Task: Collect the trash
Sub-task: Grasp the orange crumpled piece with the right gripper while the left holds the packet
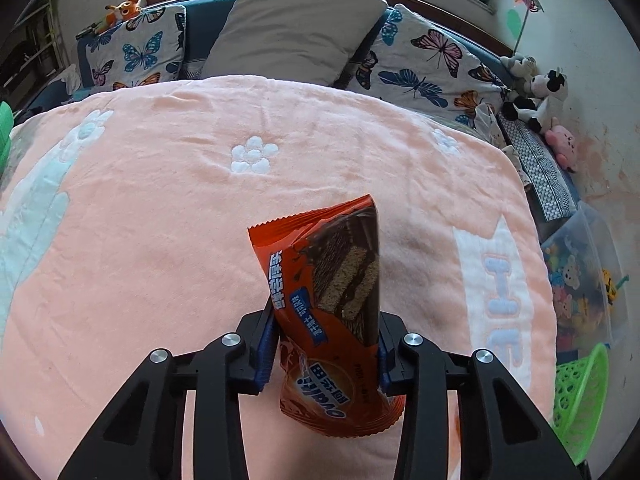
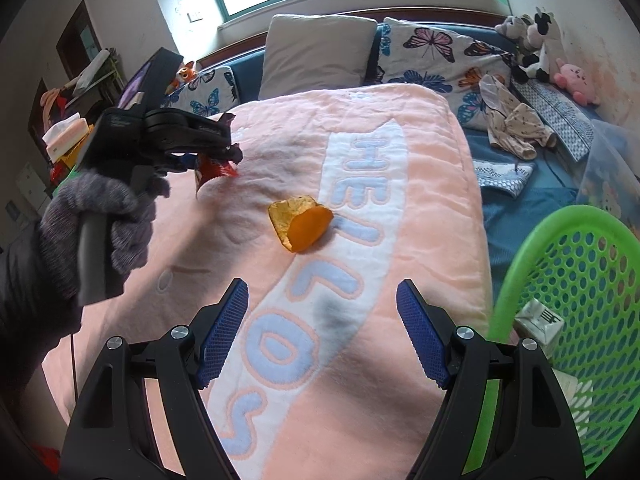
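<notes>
My left gripper (image 1: 325, 334) is shut on an orange snack wrapper (image 1: 328, 280) and holds it above the pink blanket (image 1: 160, 200). In the right wrist view that left gripper (image 2: 224, 152) shows at the left with the wrapper (image 2: 210, 172) in its jaws. My right gripper (image 2: 322, 320) is open and empty over the blanket (image 2: 380, 380). A crumpled yellow-orange wrapper (image 2: 300, 222) lies on the blanket ahead of it. A green mesh basket (image 2: 576, 300) stands at the right, with a white carton (image 2: 538, 320) inside.
Butterfly pillows (image 1: 424, 60) and a grey pillow (image 1: 296, 20) lie at the bed's head. Plush toys (image 1: 536, 100) sit by the right wall. A clear bin of toys (image 1: 580, 276) and the green basket (image 1: 580, 392) stand to the bed's right. Clothes (image 2: 516, 124) lie on the blue sheet.
</notes>
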`<move>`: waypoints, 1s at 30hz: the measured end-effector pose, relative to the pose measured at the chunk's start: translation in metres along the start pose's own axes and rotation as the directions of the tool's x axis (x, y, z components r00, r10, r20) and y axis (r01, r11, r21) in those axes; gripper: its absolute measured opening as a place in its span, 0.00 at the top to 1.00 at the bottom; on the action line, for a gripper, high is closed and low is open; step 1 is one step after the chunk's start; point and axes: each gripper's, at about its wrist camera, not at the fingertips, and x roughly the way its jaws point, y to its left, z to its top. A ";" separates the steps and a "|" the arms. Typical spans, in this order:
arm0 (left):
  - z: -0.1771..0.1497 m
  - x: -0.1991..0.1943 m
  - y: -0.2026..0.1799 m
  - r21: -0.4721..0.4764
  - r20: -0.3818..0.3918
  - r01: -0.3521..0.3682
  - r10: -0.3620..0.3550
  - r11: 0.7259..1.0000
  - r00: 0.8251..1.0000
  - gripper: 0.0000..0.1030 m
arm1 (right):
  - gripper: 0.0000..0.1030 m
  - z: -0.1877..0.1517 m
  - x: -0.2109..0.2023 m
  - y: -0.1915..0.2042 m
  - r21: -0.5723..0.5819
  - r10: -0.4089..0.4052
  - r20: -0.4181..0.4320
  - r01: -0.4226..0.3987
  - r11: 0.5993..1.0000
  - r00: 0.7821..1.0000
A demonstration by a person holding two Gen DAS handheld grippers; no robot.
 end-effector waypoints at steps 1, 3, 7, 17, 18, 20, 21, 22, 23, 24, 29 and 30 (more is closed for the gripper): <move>-0.002 -0.002 0.001 0.001 0.000 0.006 -0.006 1.000 1.000 0.64 | 0.26 0.001 0.001 0.000 -0.001 -0.003 -0.001 0.003 1.000 1.000; -0.005 -0.006 0.003 0.007 0.002 0.012 -0.012 1.000 1.000 0.66 | 0.26 0.003 0.008 0.001 0.005 -0.005 -0.007 0.005 1.000 1.000; -0.015 -0.018 0.009 0.028 0.008 0.024 -0.024 0.999 1.000 0.67 | 0.28 0.009 0.021 0.001 0.006 -0.023 -0.018 0.023 1.000 1.000; -0.035 -0.038 0.032 0.044 0.002 0.039 -0.039 0.998 0.999 0.69 | 0.33 0.025 0.056 0.005 0.023 -0.038 -0.047 0.039 0.999 0.998; -0.037 -0.039 0.034 0.041 0.000 0.044 -0.044 0.998 0.999 0.69 | 0.34 0.026 0.060 0.005 0.024 -0.042 -0.052 0.043 0.999 0.998; -0.039 -0.041 0.038 0.039 0.003 0.044 -0.044 0.998 0.999 0.69 | 0.34 0.028 0.067 0.006 0.027 -0.050 -0.056 0.052 0.998 0.997; -0.040 -0.043 0.040 0.040 0.001 0.046 -0.046 0.998 0.999 0.69 | 0.34 0.029 0.069 0.006 0.029 -0.051 -0.058 0.053 0.998 0.997; -0.041 -0.043 0.041 0.040 -0.003 0.049 -0.049 0.998 0.999 0.69 | 0.35 0.030 0.072 0.006 0.032 -0.053 -0.060 0.054 0.998 0.997; -0.042 -0.044 0.043 0.041 -0.005 0.049 -0.049 0.998 0.999 0.69 | 0.35 0.031 0.074 0.007 0.032 -0.057 -0.060 0.059 0.998 0.997; -0.044 -0.045 0.044 0.041 -0.007 0.051 -0.051 0.998 0.999 0.69 | 0.37 0.031 0.076 0.007 0.030 -0.061 -0.059 0.063 0.998 0.996; -0.047 -0.051 0.049 0.042 -0.004 0.060 -0.060 0.997 0.998 0.69 | 0.40 0.034 0.081 0.010 0.029 -0.072 -0.053 0.074 0.997 0.996; -0.048 -0.051 0.050 0.040 -0.006 0.063 -0.062 0.997 0.998 0.69 | 0.41 0.035 0.082 0.012 0.026 -0.075 -0.053 0.077 0.997 0.996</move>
